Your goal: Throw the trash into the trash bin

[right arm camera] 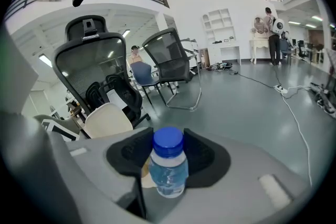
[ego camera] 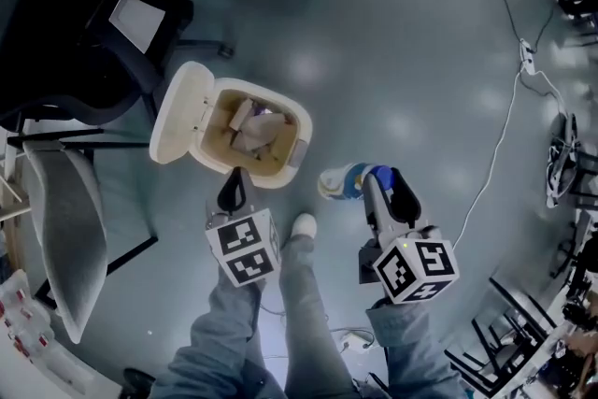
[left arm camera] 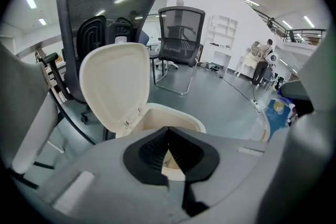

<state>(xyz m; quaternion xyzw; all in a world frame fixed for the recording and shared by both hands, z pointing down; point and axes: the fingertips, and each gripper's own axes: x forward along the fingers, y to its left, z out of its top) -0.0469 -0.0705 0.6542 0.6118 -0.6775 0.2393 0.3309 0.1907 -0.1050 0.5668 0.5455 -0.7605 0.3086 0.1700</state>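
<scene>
Right claw: clamped on blue-capped water bottle, just right of trash bin. Left claw: pressed together, empty, over bin's near rim. Lid raised; trash inside.

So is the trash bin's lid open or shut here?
Open: the lid stands swung back and trash shows inside the trash bin.

Cream trash bin, clear bottle with blue cap, grey floor
</scene>
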